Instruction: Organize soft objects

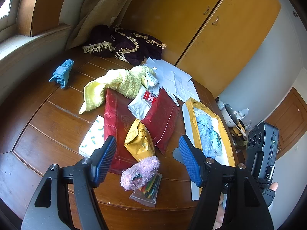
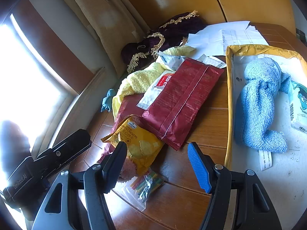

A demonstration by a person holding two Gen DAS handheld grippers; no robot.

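Your left gripper (image 1: 147, 149) is spread apart and empty above the pink fluffy sock (image 1: 139, 172), which lies on a bag of coloured sticks (image 1: 147, 189). Your right gripper (image 2: 157, 153) also stands apart, empty, near the yellow cracker bag (image 2: 140, 143). The blue towel (image 2: 261, 103) lies inside the yellow-rimmed tray (image 2: 229, 115) at your right.

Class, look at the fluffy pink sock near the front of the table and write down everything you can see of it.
The pink sock is fuzzy, like plush chenille, pale lilac-pink, bunched into a short roll with its opening facing the camera and showing a darker inside. It lies on the wooden table, resting partly on a clear bag of coloured sticks and touching the bottom of the yellow cracker packet. It sits between the open fingers of the left tool, not gripped. The right view mostly hides it.
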